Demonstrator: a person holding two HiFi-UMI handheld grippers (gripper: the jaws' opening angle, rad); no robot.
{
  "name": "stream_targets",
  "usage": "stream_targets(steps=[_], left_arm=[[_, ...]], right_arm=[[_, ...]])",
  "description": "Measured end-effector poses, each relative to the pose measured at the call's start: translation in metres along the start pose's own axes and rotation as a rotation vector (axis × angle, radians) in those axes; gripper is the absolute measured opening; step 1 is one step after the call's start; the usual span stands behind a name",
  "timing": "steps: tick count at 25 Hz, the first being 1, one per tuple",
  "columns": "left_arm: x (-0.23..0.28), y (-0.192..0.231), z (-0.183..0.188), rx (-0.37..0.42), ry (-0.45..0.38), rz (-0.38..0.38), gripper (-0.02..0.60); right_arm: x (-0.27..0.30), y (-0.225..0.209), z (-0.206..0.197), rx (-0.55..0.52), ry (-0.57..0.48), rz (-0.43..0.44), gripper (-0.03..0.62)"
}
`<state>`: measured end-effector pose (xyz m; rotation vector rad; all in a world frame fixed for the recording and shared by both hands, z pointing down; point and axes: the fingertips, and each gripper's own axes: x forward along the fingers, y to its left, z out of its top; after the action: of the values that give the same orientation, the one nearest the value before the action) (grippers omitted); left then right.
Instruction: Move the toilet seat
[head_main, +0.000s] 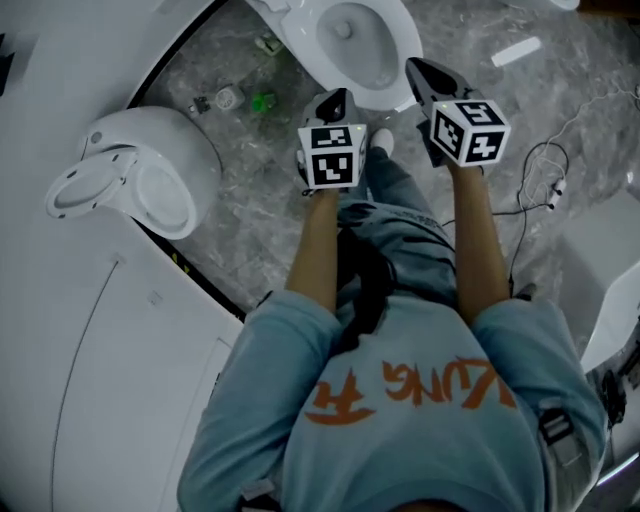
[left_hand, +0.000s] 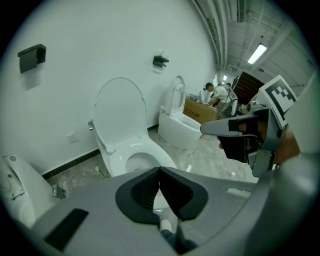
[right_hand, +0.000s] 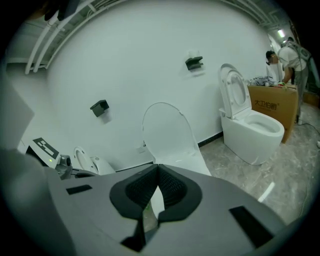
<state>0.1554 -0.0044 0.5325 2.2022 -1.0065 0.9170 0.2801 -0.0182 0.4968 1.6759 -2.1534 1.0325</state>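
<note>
A white toilet (head_main: 392, 40) stands in front of me on the marble floor. In the left gripper view its lid (left_hand: 120, 107) stands upright against the wall and the seat ring (left_hand: 120, 159) lies flat on the bowl. The lid (right_hand: 167, 132) also shows in the right gripper view. My left gripper (head_main: 335, 97) hangs just short of the bowl's front rim, jaws shut and empty. My right gripper (head_main: 420, 68) is held beside the rim on the right, also shut with nothing in it. Neither gripper touches the toilet.
Another toilet (head_main: 140, 175) stands at the left by the white wall. A third toilet (right_hand: 250, 127) and a cardboard box (right_hand: 272, 102) are off to the right, with people behind. A white strip (head_main: 516, 51), small debris (head_main: 263, 101) and cables (head_main: 545, 180) lie on the floor.
</note>
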Motion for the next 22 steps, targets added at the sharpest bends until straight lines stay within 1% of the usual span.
stream_targets(steps=[3,7,9,13,16,22], left_arm=[[0.018,-0.006,-0.025,0.016,0.055,-0.033,0.003],[0.041,-0.006,-0.055,0.074,0.123,-0.078,0.003],[0.050,-0.002,-0.069,0.093,0.149,-0.093,0.003],[0.076,0.004,-0.081,0.139,0.154,-0.122,0.003],[0.092,0.001,-0.098,0.141,0.170,-0.149,0.003],[0.133,-0.010,-0.123,0.182,0.182,-0.208,0.003]], right_arm=[[0.005,-0.014,-0.034,0.028,0.048,-0.015,0.000],[0.013,-0.025,-0.071,0.042,0.102,-0.029,0.000],[0.016,-0.028,-0.090,0.031,0.136,-0.028,0.000],[0.022,-0.041,-0.119,-0.009,0.178,-0.026,0.000],[0.025,-0.045,-0.149,-0.033,0.235,-0.017,0.000],[0.048,-0.056,-0.190,-0.091,0.315,0.036,0.000]])
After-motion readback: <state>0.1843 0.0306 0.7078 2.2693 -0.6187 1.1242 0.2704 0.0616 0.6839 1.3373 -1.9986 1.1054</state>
